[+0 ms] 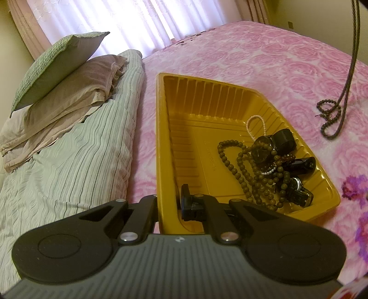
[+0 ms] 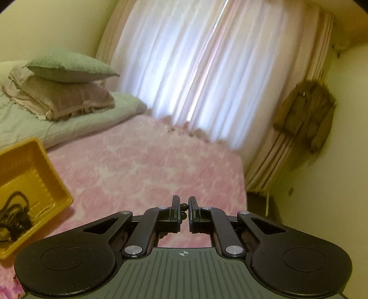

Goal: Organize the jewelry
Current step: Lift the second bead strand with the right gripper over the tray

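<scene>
Tray (image 1: 230,92) embossing unreadable, left claw (image 1: 169,202) gripping rim

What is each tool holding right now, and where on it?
Left tool clamps the yellow tray by its near-corner wall. Right tool pinches a dark bead strand; which part cannot be told.

Lighting: your daylight source is the curtained window (image 1: 128,18), blown out white. Left view sharp; right view motion-blurred across the bed (image 2: 149,161). Fisheye bending at your frame edges.
</scene>
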A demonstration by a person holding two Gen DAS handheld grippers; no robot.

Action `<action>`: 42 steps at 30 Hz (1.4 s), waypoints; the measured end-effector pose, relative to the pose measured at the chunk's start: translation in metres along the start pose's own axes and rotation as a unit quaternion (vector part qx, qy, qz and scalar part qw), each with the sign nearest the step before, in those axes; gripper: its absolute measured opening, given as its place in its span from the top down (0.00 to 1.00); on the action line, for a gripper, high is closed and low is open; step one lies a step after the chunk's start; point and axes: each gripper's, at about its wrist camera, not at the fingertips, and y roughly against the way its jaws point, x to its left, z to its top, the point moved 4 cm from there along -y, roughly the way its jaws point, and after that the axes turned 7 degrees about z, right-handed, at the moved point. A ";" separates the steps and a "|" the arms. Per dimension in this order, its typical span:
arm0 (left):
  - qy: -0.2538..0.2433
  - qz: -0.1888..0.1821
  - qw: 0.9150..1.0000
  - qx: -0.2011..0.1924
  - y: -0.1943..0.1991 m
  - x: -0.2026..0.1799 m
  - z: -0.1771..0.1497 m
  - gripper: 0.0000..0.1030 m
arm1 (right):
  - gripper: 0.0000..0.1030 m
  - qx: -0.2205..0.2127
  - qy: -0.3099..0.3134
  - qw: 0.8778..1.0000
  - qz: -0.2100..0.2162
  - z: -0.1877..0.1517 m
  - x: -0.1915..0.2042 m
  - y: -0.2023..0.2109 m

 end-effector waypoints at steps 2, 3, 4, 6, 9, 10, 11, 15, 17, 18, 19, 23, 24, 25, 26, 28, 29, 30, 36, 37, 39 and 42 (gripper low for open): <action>0.000 0.000 1.000 0.000 0.000 0.000 0.001 0.97 | 0.94 -0.011 0.021 1.000 -0.002 0.015 0.002 0.005; -0.001 0.000 1.000 0.000 0.000 0.000 0.001 0.97 | 0.94 -0.015 0.031 0.999 -0.002 0.020 0.003 0.007; -0.001 0.000 1.000 0.000 0.000 0.000 0.001 0.97 | 0.94 -0.020 0.043 0.999 -0.002 0.027 0.006 0.010; -0.001 0.000 1.000 0.000 0.000 0.000 0.001 0.97 | 0.94 -0.031 0.062 0.998 -0.003 0.039 0.008 0.015; -0.002 0.000 1.000 0.000 0.001 0.000 0.001 0.97 | 0.94 -0.044 0.085 0.995 0.000 0.054 0.013 0.020; -0.002 0.000 1.000 -0.001 0.001 -0.001 0.002 0.97 | 0.94 -0.047 0.094 0.994 0.000 0.059 0.015 0.021; -0.003 0.000 1.000 -0.001 0.001 -0.001 0.002 0.97 | 0.94 -0.050 0.100 0.994 0.000 0.063 0.018 0.023; -0.003 -0.001 1.000 -0.001 0.000 -0.001 0.002 0.97 | 0.94 -0.063 0.125 0.990 -0.003 0.079 0.024 0.028; -0.003 -0.001 1.000 -0.002 0.001 -0.001 0.002 0.97 | 0.94 -0.070 0.134 0.988 -0.003 0.088 0.028 0.030; -0.003 -0.001 1.000 -0.002 0.001 -0.001 0.002 0.97 | 0.94 -0.073 0.139 0.988 -0.002 0.094 0.030 0.030; -0.003 -0.001 1.000 -0.002 0.001 -0.001 0.002 0.97 | 0.94 -0.076 0.143 0.987 0.000 0.098 0.032 0.031; -0.003 -0.001 1.000 -0.003 0.001 -0.001 0.002 0.97 | 0.94 -0.092 0.165 0.982 0.015 0.122 0.046 0.036; -0.003 -0.001 1.000 -0.003 0.001 -0.001 0.002 0.97 | 0.94 -0.095 0.171 0.981 0.019 0.127 0.050 0.036; -0.003 -0.001 1.000 -0.003 0.001 -0.001 0.002 0.96 | 0.94 -0.100 0.178 0.979 0.021 0.134 0.055 0.037; -0.003 -0.002 1.000 -0.003 0.001 -0.001 0.002 0.96 | 0.94 -0.104 0.185 0.977 0.024 0.140 0.059 0.038; -0.002 -0.002 1.000 -0.003 0.002 -0.002 0.003 0.96 | 0.94 -0.111 0.195 0.974 0.028 0.151 0.066 0.038; -0.002 -0.002 1.000 -0.003 0.002 -0.002 0.003 0.96 | 0.94 -0.114 0.198 0.973 0.030 0.156 0.069 0.038; -0.003 -0.002 1.000 -0.004 0.002 -0.002 0.003 0.96 | 0.94 -0.117 0.201 0.972 0.033 0.162 0.073 0.038; -0.003 -0.006 1.000 -0.006 0.003 -0.001 0.002 0.96 | 0.94 -0.134 0.217 0.966 0.048 0.188 0.099 0.030; -0.003 -0.006 1.000 -0.006 0.003 -0.001 0.002 0.96 | 0.94 -0.136 0.218 0.965 0.051 0.192 0.103 0.029; -0.003 -0.006 1.000 -0.006 0.003 -0.001 0.002 0.96 | 0.94 -0.141 0.222 0.963 0.060 0.200 0.113 0.027; -0.002 -0.007 1.000 -0.006 0.004 0.000 0.002 0.96 | 0.94 -0.144 0.231 0.959 0.074 0.208 0.131 0.021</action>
